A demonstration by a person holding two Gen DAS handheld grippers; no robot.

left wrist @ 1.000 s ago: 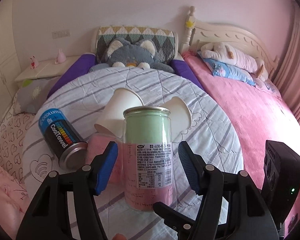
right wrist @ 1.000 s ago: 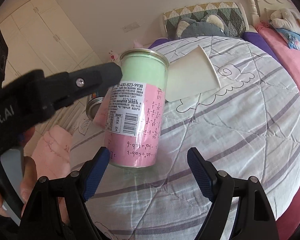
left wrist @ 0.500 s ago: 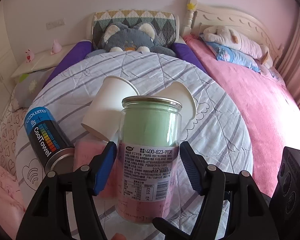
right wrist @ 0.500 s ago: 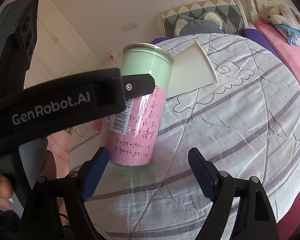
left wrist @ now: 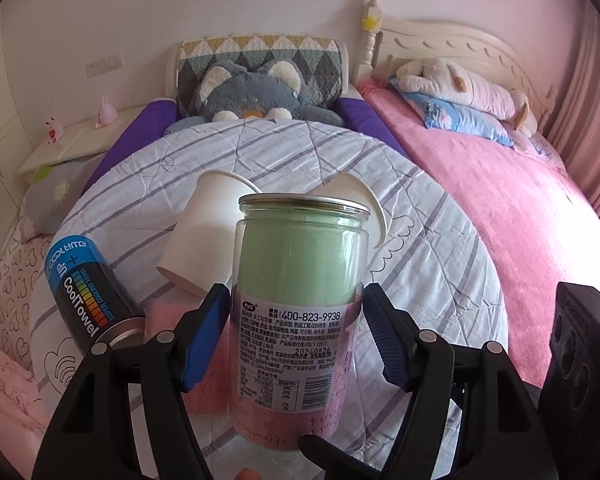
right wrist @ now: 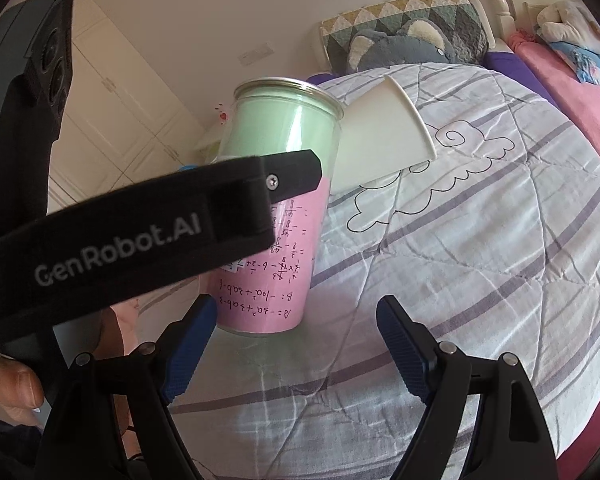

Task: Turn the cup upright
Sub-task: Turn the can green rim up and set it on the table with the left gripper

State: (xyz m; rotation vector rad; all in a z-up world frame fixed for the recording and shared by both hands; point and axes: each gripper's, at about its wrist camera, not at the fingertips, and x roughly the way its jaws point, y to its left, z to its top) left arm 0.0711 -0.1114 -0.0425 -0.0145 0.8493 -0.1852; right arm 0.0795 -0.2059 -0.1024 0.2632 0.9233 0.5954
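A clear cup-like jar (left wrist: pixel 296 304) with a green and pink inside and a printed label stands upside down on the striped quilt, metal rim up. My left gripper (left wrist: pixel 296 340) is open, its blue pads on either side of the jar, with small gaps. In the right wrist view the jar (right wrist: pixel 284 184) stands ahead to the left, with the left gripper's black finger (right wrist: pixel 236 200) across it. My right gripper (right wrist: pixel 296 348) is open and empty, just right of the jar's base. Two white paper cups (left wrist: pixel 204 232) (left wrist: pixel 352 196) lie on their sides behind the jar.
A blue and black CoolTowel can (left wrist: pixel 84 288) lies on the quilt to the left. A grey plush toy (left wrist: pixel 252 92) and patterned pillow sit at the bed head. A pink bed (left wrist: pixel 500 200) adjoins on the right. One paper cup (right wrist: pixel 384 132) lies behind the jar.
My left gripper has moved forward, so its pads now flank the jar closely. The right gripper has drifted slightly; the left gripper's finger now crosses its view.
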